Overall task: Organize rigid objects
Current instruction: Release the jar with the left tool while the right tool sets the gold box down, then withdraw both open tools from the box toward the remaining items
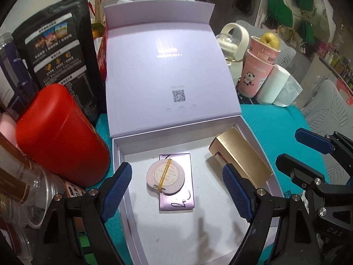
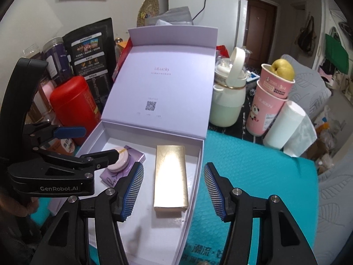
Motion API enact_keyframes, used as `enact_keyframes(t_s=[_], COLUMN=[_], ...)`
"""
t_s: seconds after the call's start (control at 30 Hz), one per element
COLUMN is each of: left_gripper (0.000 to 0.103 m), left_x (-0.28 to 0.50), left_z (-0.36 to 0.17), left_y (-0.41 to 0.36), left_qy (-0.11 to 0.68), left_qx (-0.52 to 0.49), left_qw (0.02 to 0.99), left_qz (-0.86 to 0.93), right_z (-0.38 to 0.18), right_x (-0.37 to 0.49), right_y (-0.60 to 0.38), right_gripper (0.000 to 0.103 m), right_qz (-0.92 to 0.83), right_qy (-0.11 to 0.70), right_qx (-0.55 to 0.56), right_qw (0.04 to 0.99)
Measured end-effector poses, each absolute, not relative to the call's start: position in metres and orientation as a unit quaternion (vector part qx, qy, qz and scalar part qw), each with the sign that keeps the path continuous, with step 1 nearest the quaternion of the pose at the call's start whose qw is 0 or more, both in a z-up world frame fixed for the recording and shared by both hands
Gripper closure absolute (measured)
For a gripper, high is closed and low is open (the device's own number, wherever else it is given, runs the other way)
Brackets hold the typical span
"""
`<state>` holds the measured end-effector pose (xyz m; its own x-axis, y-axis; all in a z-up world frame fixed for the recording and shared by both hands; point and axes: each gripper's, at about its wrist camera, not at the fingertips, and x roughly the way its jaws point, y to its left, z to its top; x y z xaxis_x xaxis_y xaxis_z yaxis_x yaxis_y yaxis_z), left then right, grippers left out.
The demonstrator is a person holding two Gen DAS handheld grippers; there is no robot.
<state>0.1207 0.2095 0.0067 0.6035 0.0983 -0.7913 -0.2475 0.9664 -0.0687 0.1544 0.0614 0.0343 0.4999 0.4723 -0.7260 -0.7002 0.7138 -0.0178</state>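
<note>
— What's the surface like from where you stand?

— A teal mat (image 2: 253,176) covers it, and it's crowded. The lilac gift box (image 1: 123,198) sits open in the middle, its lid (image 1: 167,77) propped up at the far side. The room behind is a lived-in one: a white fridge (image 2: 220,17) at the far wall, green bags (image 1: 280,11) hanging on the right.

— And the things being sorted?

— Both lie inside the box. The gold carton (image 2: 171,176) lies flat along the right wall. Left of it is a small purple box (image 1: 176,183) with a round pink compact (image 1: 165,175) banded on top by a yellow rubber band.

— Are the grippers holding anything?

— No. The left gripper (image 1: 176,194) hangs over the purple box with its jaws spread wide, nothing between the pads. The right gripper (image 2: 173,192) hangs over the gold carton, jaws also spread and clear of it.

— Does one camera catch more than the other?

— The right wrist view shows the fridge and a brown door; the left one shows stacked clear plastic cups (image 1: 37,198) at the near left.

— What hems the box in?

— A red canister (image 1: 61,137) close on the left, a black pouch (image 1: 64,50) behind it. On the right stand a pale green kettle (image 2: 227,103), pink paper cups (image 2: 269,103) with a yellow pear (image 2: 283,69) on top, and a roll of white paper (image 2: 284,125).
</note>
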Motion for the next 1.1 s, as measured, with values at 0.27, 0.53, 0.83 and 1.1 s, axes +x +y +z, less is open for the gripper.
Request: enact_keyframes(t_s=[0.27, 0.53, 0.83, 1.1], left_gripper=[0.018, 0.018, 0.018, 0.018], left_x=[0.098, 0.08, 0.055, 0.036], left_z=[0.037, 0.055, 0.077, 0.084], left_y=[0.193, 0.177, 0.145, 0.116], left_qy=[0.406, 0.391, 0.365, 0.359], left_qx=[-0.069, -0.069, -0.052, -0.051], left_qw=[0.907, 0.915, 0.929, 0.932], left_qz=[0.087, 0.065, 0.04, 0.004], right_z=[0.058, 0.081, 0.1, 0.114], right_x=[0.138, 0.115, 0.088, 0.061], right_y=[0.046, 0.023, -0.011, -0.044], right_gripper=[0.046, 0.046, 0.041, 0.038], right_qz=[0.343, 0.337, 0.321, 0.31], right_qy=[0.343, 0.319, 0.301, 0.287], right_qx=[-0.15, -0.143, -0.134, -0.127], right_qw=[0.862, 0.874, 0.888, 0.897])
